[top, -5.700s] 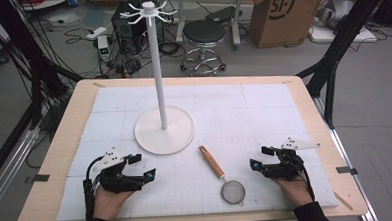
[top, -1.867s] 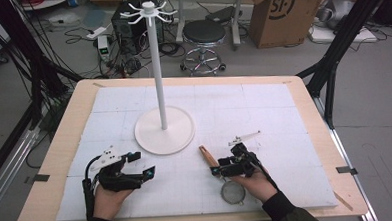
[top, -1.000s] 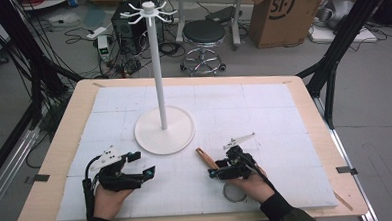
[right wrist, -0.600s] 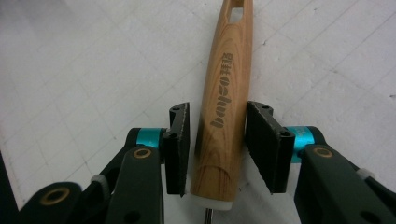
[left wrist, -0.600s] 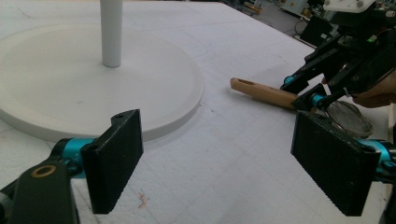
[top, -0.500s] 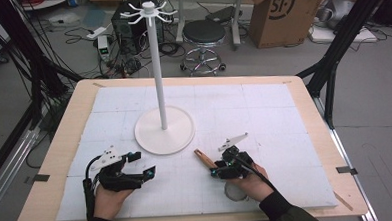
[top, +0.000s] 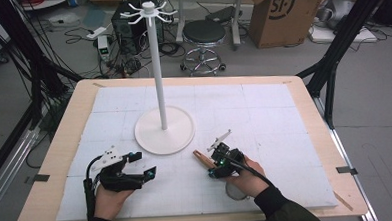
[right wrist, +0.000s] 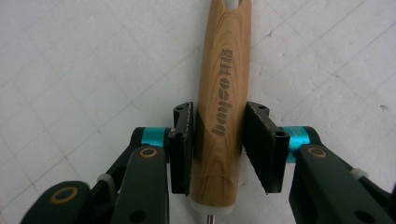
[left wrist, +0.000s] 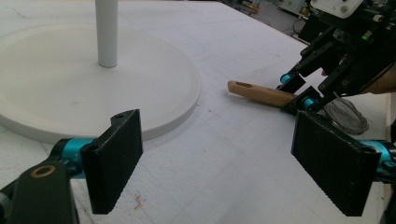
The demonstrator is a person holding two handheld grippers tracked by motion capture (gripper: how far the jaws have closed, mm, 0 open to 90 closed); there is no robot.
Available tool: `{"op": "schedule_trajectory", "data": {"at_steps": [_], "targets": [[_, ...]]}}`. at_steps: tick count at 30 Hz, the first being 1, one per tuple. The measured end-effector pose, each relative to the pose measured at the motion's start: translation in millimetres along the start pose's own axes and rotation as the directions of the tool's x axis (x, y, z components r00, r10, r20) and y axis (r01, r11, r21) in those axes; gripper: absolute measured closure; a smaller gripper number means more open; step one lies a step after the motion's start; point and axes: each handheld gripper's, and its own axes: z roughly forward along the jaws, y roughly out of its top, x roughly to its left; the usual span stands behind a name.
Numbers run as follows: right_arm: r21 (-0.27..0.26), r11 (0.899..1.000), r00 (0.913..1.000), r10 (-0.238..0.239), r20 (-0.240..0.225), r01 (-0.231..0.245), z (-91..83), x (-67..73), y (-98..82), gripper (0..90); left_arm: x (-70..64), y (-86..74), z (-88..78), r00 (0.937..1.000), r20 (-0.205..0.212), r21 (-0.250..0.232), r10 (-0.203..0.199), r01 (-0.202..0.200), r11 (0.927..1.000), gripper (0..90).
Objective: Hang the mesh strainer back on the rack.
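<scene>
A small strainer lies on the white mat, its wooden handle (top: 201, 157) pointing toward the stand and its mesh bowl (top: 236, 191) partly under the person's right hand. My right gripper (top: 215, 164) is down on the handle. In the right gripper view both pads press the sides of the handle (right wrist: 224, 70), with my right gripper (right wrist: 219, 140) shut on it near the ferrule end. My left gripper (top: 144, 164) rests at the front left, open and holding nothing. The left gripper view has my left gripper (left wrist: 233, 172) with its jaws wide apart, and beyond it the handle (left wrist: 259, 93).
A white hook stand rises from a round base (top: 165, 137) in the middle of the mat; its pole (top: 155, 67) ends in a ring of hooks. The base (left wrist: 70, 79) lies just ahead of my left gripper. Table edges border the mat on all sides.
My right gripper moved from the front right across to the strainer handle and closed on it. The left gripper has stayed where it was.
</scene>
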Motion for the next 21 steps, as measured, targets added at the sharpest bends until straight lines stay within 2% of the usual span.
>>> {"op": "schedule_trajectory", "data": {"at_steps": [2,4,6,11,16,18,21], "targets": [[0.057,0.998,1.0,-0.004,0.0,0.004,0.4,0.2,7.6,63.2,-0.1,0.0,0.0,1.0,-0.001,0.0,0.0,0.0,1.0,17.2],[0.068,0.998,1.0,-0.007,0.005,0.007,0.9,0.7,9.3,63.2,0.0,0.0,0.1,1.0,-0.002,0.0,0.0,0.0,1.0,17.2],[0.114,0.993,0.9994,-0.03,0.016,0.028,1.8,2.4,15.4,63.4,-0.1,0.1,-0.1,1.0,0.0,-0.002,-0.001,0.001,1.0,17.2],[0.141,0.989,0.9989,-0.038,0.026,0.034,2.8,4.4,19.3,63.9,-0.8,0.2,-0.1,1.0,-0.002,-0.002,0.002,-0.002,1.0,17.2],[0.214,0.974,0.9957,-0.081,0.044,0.07,5.5,8.7,29.3,64.9,-1.2,0.3,0.0,1.0,-0.003,-0.004,0.004,-0.004,1.0,17.2],[0.207,0.975,0.9958,-0.085,0.033,0.077,5.1,6.4,28.7,66.3,-0.9,0.5,-0.6,1.0,-0.003,-0.006,0.006,-0.006,1.0,17.2],[0.162,0.984,0.9966,-0.079,0.024,0.074,2.9,5.8,22.7,68.1,-0.8,0.5,-0.9,1.0,-0.006,-0.006,0.003,-0.003,1.0,17.2]]}}
